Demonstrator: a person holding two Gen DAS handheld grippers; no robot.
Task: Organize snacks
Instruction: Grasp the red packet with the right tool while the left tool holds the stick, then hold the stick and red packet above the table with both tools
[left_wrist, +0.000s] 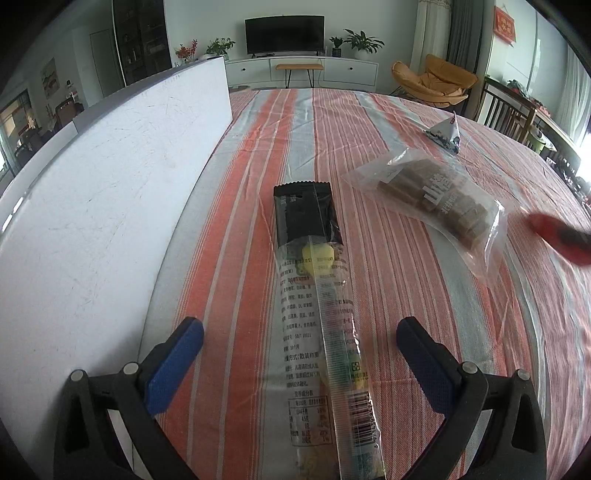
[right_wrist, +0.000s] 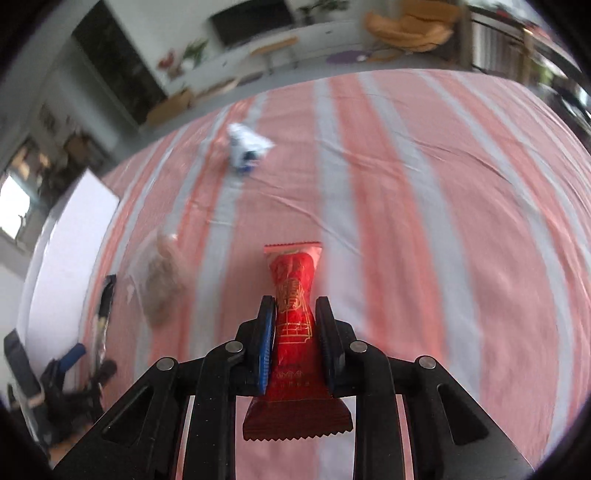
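Red snack packet (right_wrist: 293, 325) pinched in right tool (right_wrist: 294, 306), surroundings blurred; left tool (left_wrist: 300, 328) agape.

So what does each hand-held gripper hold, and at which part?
Right hand-held gripper: the red packet, pinched at its middle. Left hand-held gripper: nothing; it is open over the long packet.

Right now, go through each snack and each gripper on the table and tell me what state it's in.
Left gripper: open, jaws either side of the long packet, not pressing it.
Long packet: flat on the striped cloth, sealed.
Clear bag of brown pieces: lying flat, free.
White triangular packet: standing on its base, free.
Right gripper: shut on the red packet.
Red packet: pinched at its middle.
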